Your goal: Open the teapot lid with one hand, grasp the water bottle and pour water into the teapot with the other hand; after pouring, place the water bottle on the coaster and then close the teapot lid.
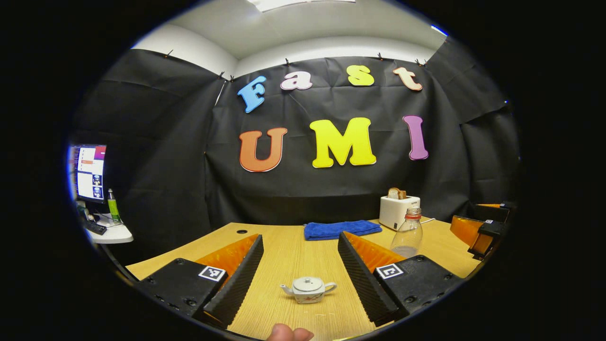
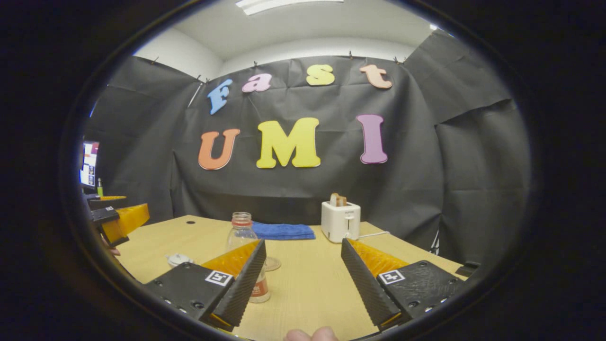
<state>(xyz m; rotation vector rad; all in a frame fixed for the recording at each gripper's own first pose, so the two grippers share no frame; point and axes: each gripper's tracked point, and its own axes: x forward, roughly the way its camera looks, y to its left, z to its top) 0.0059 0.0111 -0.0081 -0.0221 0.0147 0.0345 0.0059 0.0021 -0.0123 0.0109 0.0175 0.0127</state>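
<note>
In the left gripper view, the left gripper (image 1: 300, 265) hangs above the wooden table (image 1: 284, 251) with its jaws spread wide; the white teapot (image 1: 308, 289), lid on, sits on the table between them. The water bottle (image 1: 407, 234) stands farther off to the right, near a toaster (image 1: 398, 211) and a blue cloth (image 1: 342, 229).

In the right gripper view, the right gripper (image 2: 303, 267) is likewise wide apart, holding nothing. The water bottle (image 2: 242, 232) stands partly behind its left finger (image 2: 241, 279), a clear coaster (image 2: 271, 264) just beside it, and the teapot (image 2: 178, 259) is farther left.
</note>
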